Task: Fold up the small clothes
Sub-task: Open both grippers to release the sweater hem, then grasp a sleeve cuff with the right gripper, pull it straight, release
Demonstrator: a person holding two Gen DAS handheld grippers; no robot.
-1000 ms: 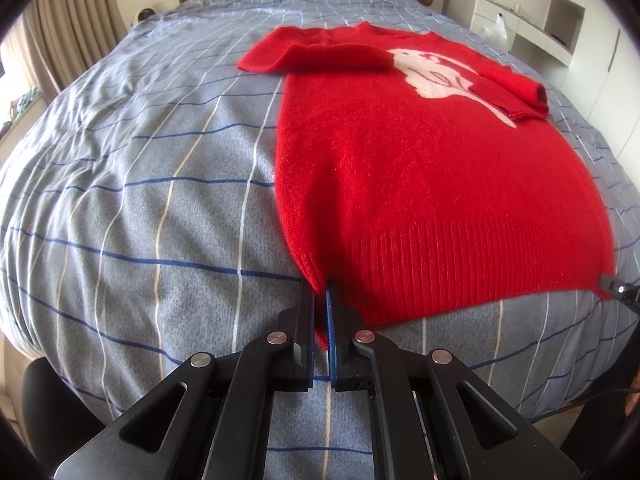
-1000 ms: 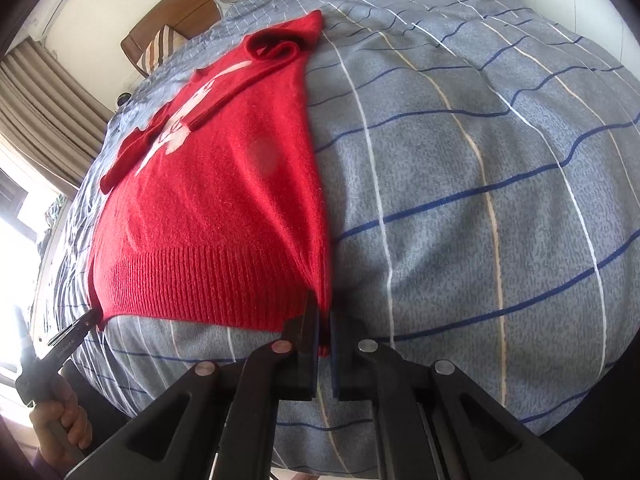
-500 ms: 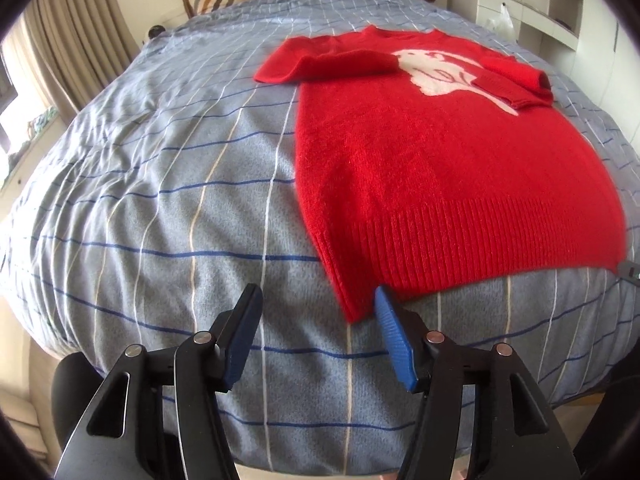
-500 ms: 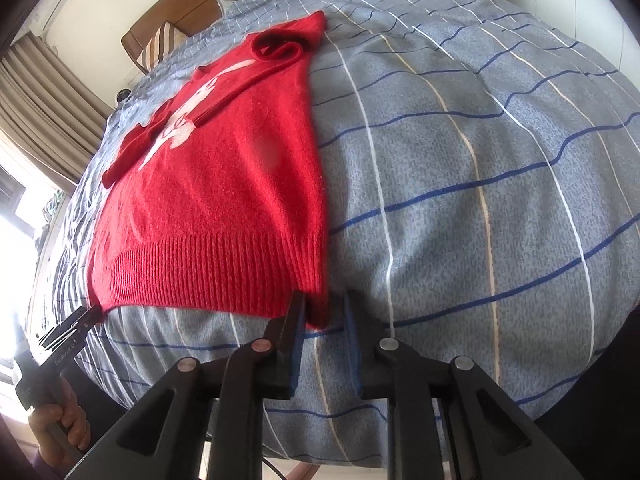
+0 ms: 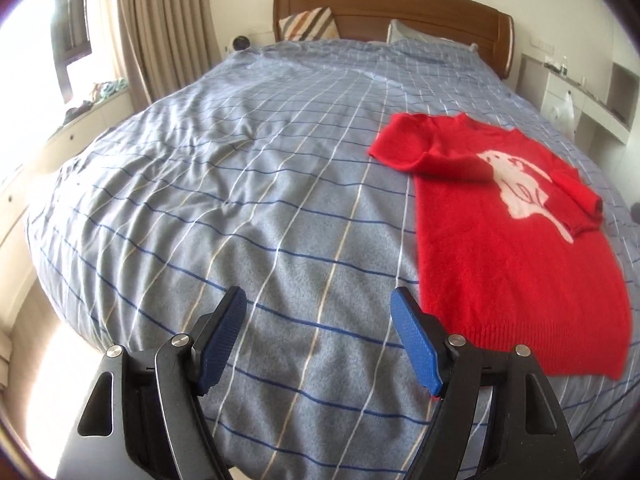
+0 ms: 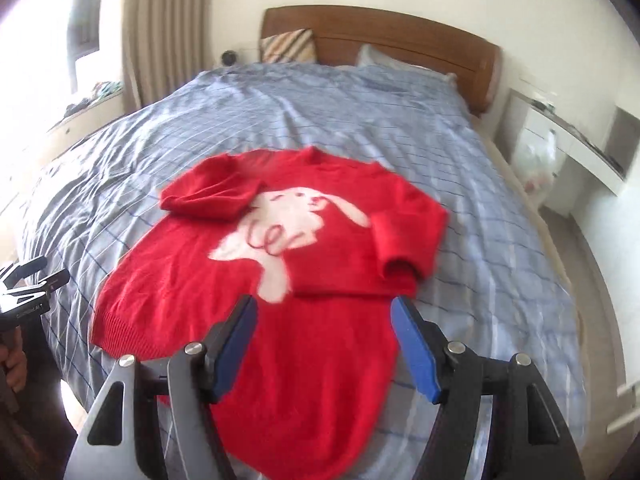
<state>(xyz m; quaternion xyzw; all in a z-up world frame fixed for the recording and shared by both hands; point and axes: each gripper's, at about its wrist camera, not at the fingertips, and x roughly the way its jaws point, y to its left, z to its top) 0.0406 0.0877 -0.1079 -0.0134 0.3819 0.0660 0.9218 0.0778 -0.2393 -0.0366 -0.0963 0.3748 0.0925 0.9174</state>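
Red knitted sweater with white rabbit motif (image 6: pixel 320 280) is laid flat near the foot edge of the blue checked bed (image 5: pixel 240 208), sleeves folded in. Left gripper (image 5: pixel 320 336) and right gripper (image 6: pixel 324 340), jaws just opened, are spread and empty. Risk: a single-layer pinch could undo the sleeve folds.

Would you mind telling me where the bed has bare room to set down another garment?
The blanket is bare between the red sweater and the curtain side, and from the sweater's collar up to the pillows. The sweater fills the shelf side.
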